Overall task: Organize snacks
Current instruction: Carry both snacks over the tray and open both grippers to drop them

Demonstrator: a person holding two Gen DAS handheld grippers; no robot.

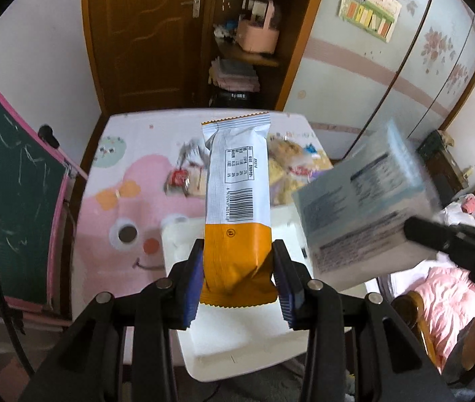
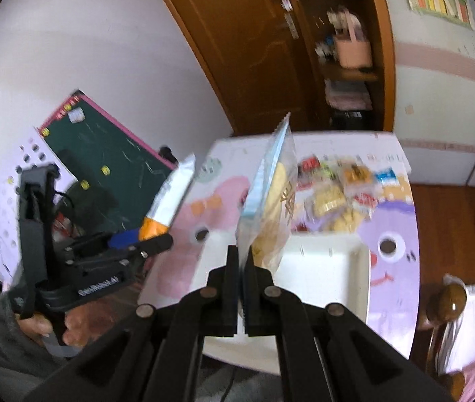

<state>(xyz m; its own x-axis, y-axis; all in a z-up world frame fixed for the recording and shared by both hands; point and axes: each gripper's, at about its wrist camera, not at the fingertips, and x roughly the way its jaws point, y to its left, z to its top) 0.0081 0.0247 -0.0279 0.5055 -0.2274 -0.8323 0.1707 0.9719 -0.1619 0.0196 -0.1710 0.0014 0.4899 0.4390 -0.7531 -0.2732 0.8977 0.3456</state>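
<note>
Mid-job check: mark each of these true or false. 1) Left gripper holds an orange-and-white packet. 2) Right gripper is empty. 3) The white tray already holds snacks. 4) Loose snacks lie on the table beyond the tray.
1) True: the left gripper is shut on the orange-and-white packet.
2) False: the right gripper pinches a clear bag of yellow snacks.
3) False: the white tray looks empty.
4) True: a snack pile lies beyond it on the table.

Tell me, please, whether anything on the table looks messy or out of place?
Yes: the loose snack packets lie in a jumbled heap at the far side of the table, overlapping at odd angles, while the white tray in front of them looks empty.
</note>
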